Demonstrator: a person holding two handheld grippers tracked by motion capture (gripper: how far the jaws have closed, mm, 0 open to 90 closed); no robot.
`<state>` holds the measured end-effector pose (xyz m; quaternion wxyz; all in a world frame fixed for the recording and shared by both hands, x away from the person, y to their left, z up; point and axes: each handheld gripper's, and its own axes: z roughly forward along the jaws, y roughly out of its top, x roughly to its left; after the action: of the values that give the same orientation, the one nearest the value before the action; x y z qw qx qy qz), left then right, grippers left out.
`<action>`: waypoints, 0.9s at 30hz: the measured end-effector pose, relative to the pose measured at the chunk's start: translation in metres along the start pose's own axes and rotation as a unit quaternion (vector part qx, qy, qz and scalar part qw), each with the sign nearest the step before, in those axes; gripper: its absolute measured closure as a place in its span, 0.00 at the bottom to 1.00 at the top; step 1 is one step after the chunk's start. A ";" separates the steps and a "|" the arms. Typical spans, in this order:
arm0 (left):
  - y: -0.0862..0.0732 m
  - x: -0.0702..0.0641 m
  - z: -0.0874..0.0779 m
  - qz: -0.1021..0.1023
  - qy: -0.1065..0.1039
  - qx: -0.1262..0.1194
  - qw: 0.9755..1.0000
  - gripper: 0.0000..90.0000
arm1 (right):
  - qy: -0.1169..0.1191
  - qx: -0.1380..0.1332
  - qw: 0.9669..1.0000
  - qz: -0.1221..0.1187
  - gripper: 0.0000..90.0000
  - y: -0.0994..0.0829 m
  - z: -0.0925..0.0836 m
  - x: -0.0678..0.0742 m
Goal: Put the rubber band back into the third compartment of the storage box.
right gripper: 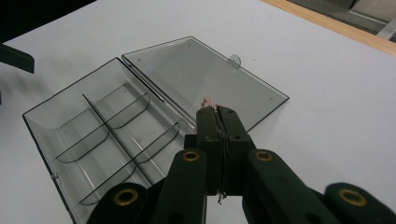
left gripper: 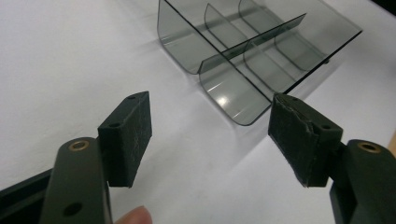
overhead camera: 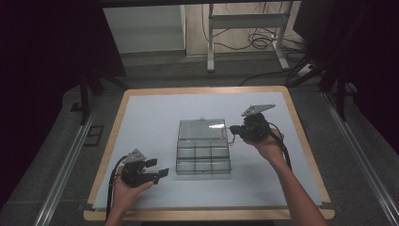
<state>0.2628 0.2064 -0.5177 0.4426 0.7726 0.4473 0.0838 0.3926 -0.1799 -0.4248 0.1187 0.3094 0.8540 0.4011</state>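
On my left, the left gripper (overhead camera: 157, 168) sits low over the white table top (overhead camera: 150, 122), just left of the box's near-left corner. Its jaws stand wide apart with nothing between them; in the left gripper view the two black pads (left gripper: 133, 135) frame bare table, and a fingertip (left gripper: 135, 217) is cut off at the bottom edge.

In the middle lies the clear smoky-grey plastic compartment box (overhead camera: 203, 159), open, with its flat hinged lid (overhead camera: 202, 128) laid back on the far side. Curved dividers split the tray into cells; I can make out nothing in them, though glare and the tinted walls make the far cells hard to read.

On the right, the right gripper (overhead camera: 234, 130) hovers at the lid's right edge. Its jaws are pressed together on a small pale pinkish thing (right gripper: 206, 101). Only a scrap pokes out past the tips, so I can't tell what it is. In the high view it shows as a faint thin dangle beside the lid.
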 end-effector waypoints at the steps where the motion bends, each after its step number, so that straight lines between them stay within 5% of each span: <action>1: 0.000 0.000 0.000 0.000 0.001 0.001 1.000 0.34 | 0.001 0.002 1.000 -0.001 0.97 0.000 0.001 0.001; 27: -0.001 0.002 0.002 -0.005 -0.003 0.004 1.000 0.33 | 0.028 0.021 0.999 -0.017 0.97 0.002 0.029 0.021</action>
<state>0.2641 0.2072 -0.5202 0.4412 0.7725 0.4502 0.0772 0.3902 -0.1477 -0.4412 0.0954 0.2857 0.8704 0.3894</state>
